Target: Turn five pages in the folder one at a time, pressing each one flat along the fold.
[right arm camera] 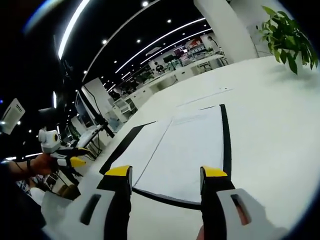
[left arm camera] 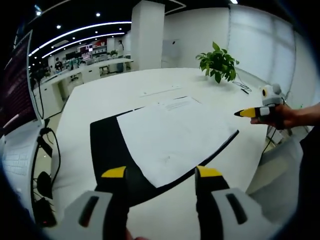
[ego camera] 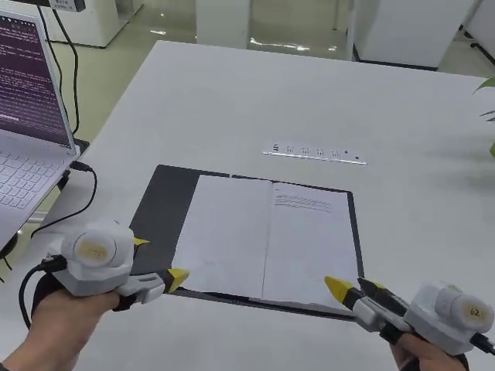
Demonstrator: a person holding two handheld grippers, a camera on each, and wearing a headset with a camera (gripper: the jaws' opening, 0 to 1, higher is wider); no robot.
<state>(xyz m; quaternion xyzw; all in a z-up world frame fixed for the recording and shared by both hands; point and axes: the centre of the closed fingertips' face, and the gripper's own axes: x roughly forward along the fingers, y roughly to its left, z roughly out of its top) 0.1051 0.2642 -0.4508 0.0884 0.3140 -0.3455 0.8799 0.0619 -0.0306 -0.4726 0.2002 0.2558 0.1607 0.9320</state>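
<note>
1. Head view: the folder lies open and flat on the table. The left gripper sits just off the folder's near-left corner and the right gripper just off its near-right corner, and neither one is touching it. The right page lies dead flat, so a grab at its edge could easily catch two sheets at once. That would wreck the one-at-a-time count.
2. Left gripper view: the left gripper has its jaws apart with nothing between them, hovering just short of the folder's near-left corner. Nothing is pinning the folder down, so a shove from the other side would probably skate it across the smooth table.
3. Right gripper view: the right gripper also has its jaws apart and empty, lined up on the folder's near edge by the right page. If it comes in too low, a tip could dig under the black cover instead of the sheet and lift the whole folder. Pinch too hard and the page corner probably gets creased.
</note>
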